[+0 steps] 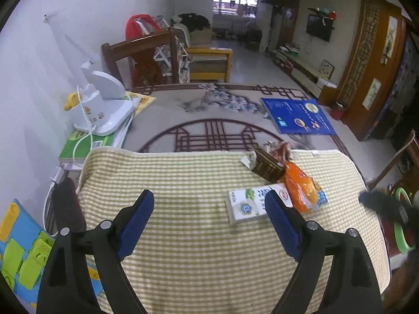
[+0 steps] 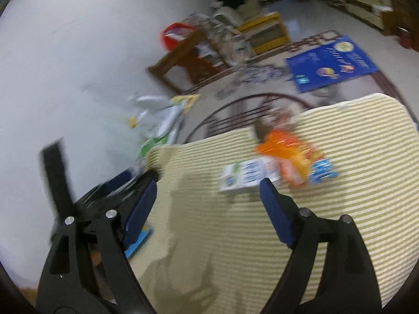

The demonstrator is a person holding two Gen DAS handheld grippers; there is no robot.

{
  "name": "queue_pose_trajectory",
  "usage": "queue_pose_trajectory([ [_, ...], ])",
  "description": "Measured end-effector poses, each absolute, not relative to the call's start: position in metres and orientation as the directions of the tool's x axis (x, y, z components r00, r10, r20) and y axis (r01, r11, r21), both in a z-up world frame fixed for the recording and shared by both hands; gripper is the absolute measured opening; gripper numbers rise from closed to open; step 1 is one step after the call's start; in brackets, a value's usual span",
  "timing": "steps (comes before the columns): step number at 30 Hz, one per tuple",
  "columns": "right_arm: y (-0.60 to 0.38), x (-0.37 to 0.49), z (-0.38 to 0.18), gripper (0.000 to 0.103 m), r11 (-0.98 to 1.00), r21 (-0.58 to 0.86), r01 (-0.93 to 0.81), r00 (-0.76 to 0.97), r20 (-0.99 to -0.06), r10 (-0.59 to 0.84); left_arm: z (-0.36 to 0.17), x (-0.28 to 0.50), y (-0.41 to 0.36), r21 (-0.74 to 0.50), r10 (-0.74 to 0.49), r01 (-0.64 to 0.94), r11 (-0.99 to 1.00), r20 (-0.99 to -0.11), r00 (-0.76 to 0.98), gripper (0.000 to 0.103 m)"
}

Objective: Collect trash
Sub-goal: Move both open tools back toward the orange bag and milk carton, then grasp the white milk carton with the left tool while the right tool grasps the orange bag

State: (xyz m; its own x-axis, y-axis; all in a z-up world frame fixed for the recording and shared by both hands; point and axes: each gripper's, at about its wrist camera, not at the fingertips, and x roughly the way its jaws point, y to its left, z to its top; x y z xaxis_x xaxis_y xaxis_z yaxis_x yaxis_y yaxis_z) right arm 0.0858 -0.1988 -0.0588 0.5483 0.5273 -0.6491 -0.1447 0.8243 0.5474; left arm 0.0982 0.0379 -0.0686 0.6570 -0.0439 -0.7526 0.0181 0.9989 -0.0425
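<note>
Trash lies in a cluster on a checked yellow-green mat (image 1: 183, 183): a white milk carton (image 1: 248, 204), an orange snack bag (image 1: 301, 188), a dark brown box (image 1: 267, 164) and a crumpled wrapper (image 1: 280, 147). My left gripper (image 1: 209, 206) is open and empty, above the mat, with the carton beside its right finger. My right gripper (image 2: 208, 192) is open and empty, its view blurred; the carton (image 2: 248, 175) and orange bag (image 2: 290, 154) lie just ahead on the mat (image 2: 340, 183).
A white desk lamp (image 1: 102, 104) stands on books at the left by the wall. A blue poster (image 1: 298, 115) lies on the patterned table top (image 1: 209, 120). A wooden chair (image 1: 141, 57) stands behind. Colourful foam pieces (image 1: 18, 248) lie at the lower left.
</note>
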Motion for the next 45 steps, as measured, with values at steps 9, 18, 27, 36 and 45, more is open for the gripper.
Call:
queue_pose_trajectory([
  [9, -0.229, 0.152, -0.11, 0.087, 0.942, 0.334, -0.034, 0.468, -0.827, 0.31, -0.073, 0.101, 0.034, -0.047, -0.068, 0.05, 0.998, -0.753, 0.654, 0.083],
  [18, -0.204, 0.19, -0.15, 0.09, 0.965, 0.25, -0.084, 0.39, -0.882, 0.263, -0.076, 0.105, 0.043, -0.038, -0.051, 0.034, 0.999, -0.759, 0.649, 0.083],
  [27, -0.203, 0.189, -0.166, 0.05, 0.949, 0.303, -0.088, 0.34, -0.886, 0.315, -0.085, 0.107, 0.049, 0.007, -0.008, 0.021, 1.0, -0.765, 0.644, 0.087],
  [36, -0.232, 0.121, -0.162, 0.052, 0.937, 0.343, -0.059, 0.291, -0.892, 0.345, -0.132, 0.121, 0.004, 0.139, -0.061, 0.287, 0.948, -0.805, 0.591, 0.092],
  [45, -0.273, 0.066, -0.165, 0.075, 0.939, 0.34, 0.061, 0.287, -0.906, 0.309, -0.169, 0.159, -0.048, 0.269, -0.086, 0.592, 0.76, -0.861, 0.501, 0.092],
])
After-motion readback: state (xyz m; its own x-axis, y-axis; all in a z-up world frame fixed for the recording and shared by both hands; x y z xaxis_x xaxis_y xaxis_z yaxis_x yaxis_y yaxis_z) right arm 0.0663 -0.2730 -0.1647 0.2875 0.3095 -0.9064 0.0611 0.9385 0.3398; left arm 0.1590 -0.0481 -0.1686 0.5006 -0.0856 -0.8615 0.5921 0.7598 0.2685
